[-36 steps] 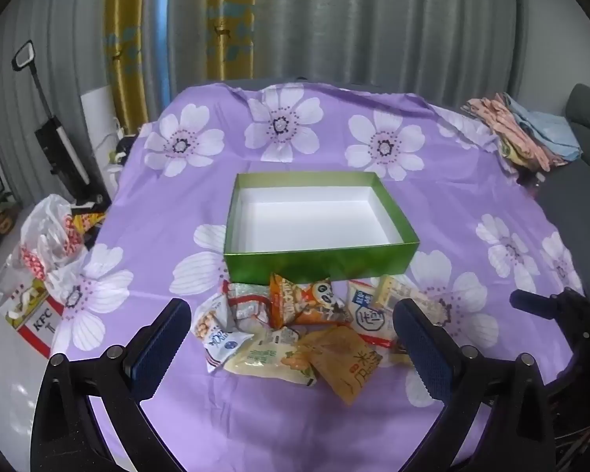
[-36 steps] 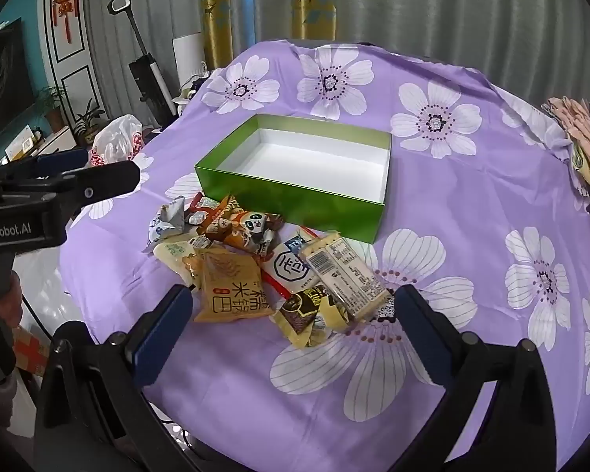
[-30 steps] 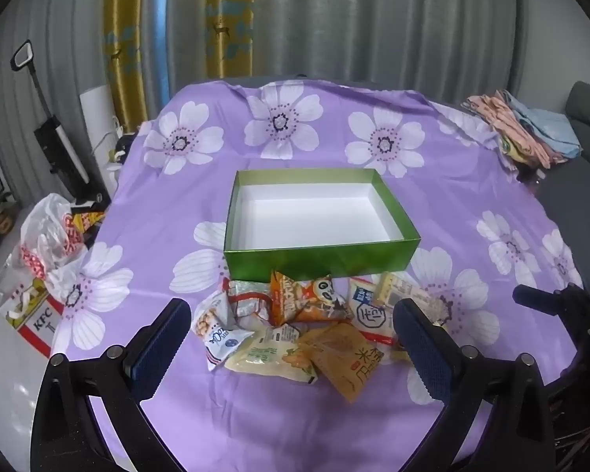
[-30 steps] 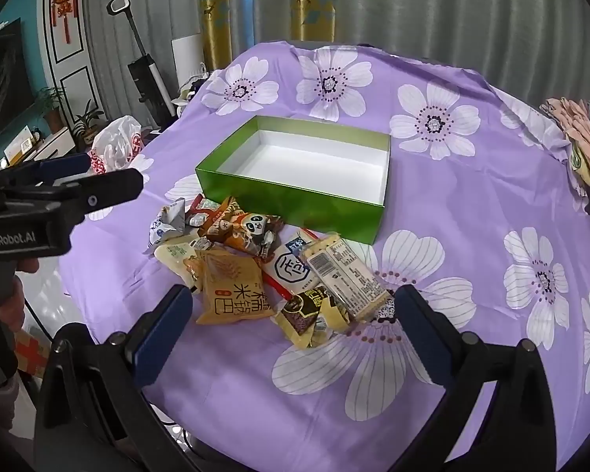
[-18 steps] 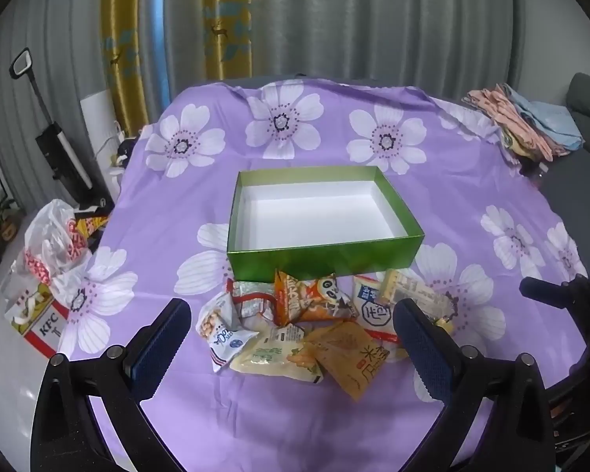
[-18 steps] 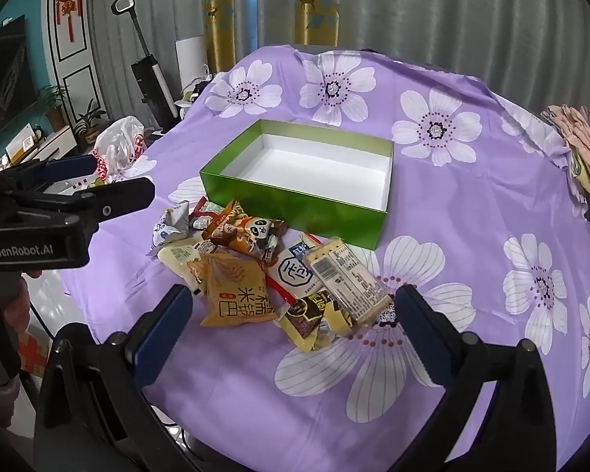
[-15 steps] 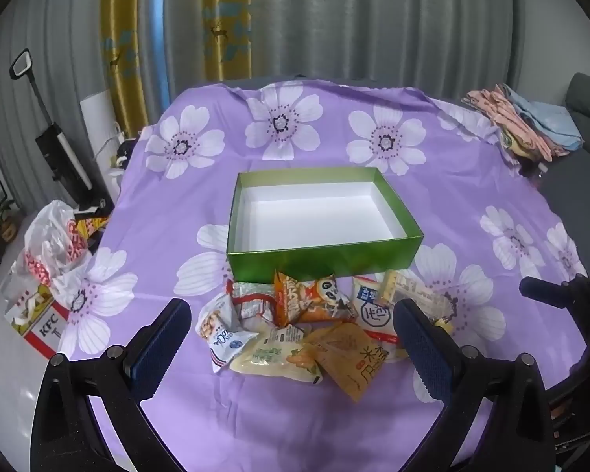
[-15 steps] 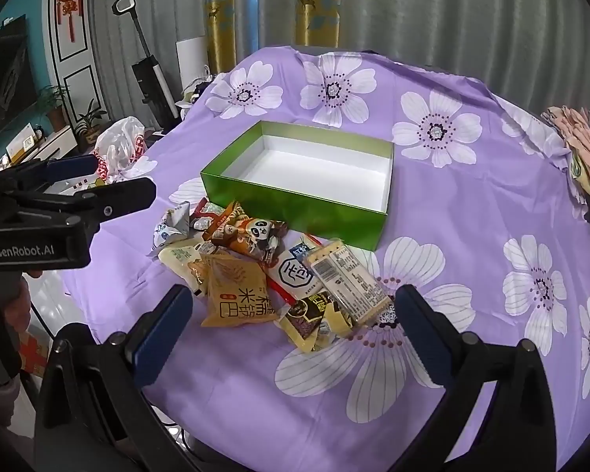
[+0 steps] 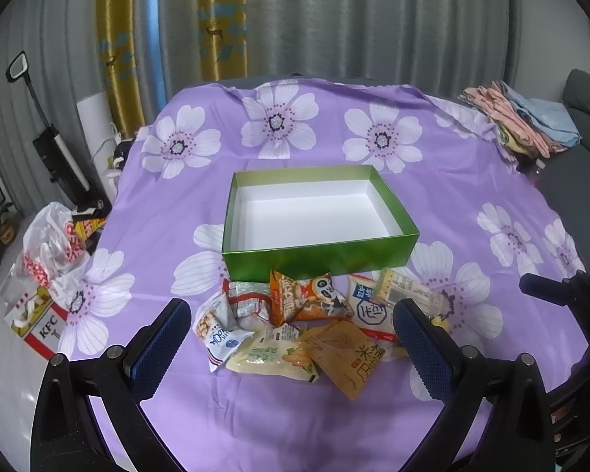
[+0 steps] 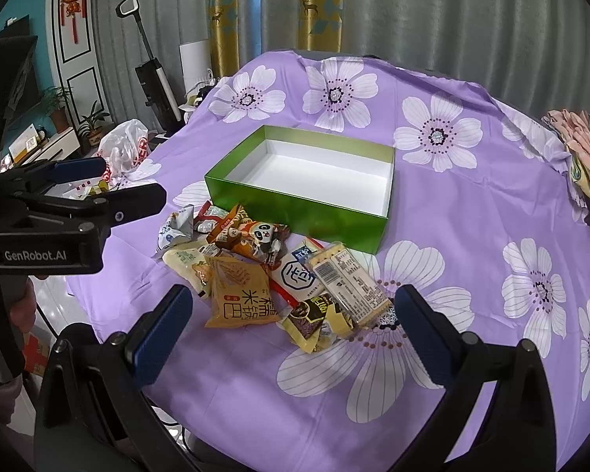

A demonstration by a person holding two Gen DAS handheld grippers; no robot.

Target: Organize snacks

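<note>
Hovering over a heap of snack packets, two hand-held grippers hold nothing.

Left hand-held gripper and right hand-held gripper both gape wide, probably lining up a first pick. Packets lie piled on the purple flowered worktop, just before the empty green box, likely their destination.

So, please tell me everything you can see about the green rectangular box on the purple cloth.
The green rectangular cardboard box is shallow and open, with no lid visible. Its outer walls are shiny green; the inside is plain white and empty. It sits flat on the purple flowered tablecloth, near the table's middle. The pile of snack packets lies just before its near wall; whether any packet touches that wall is unclear. Neither gripper touches it.
</note>
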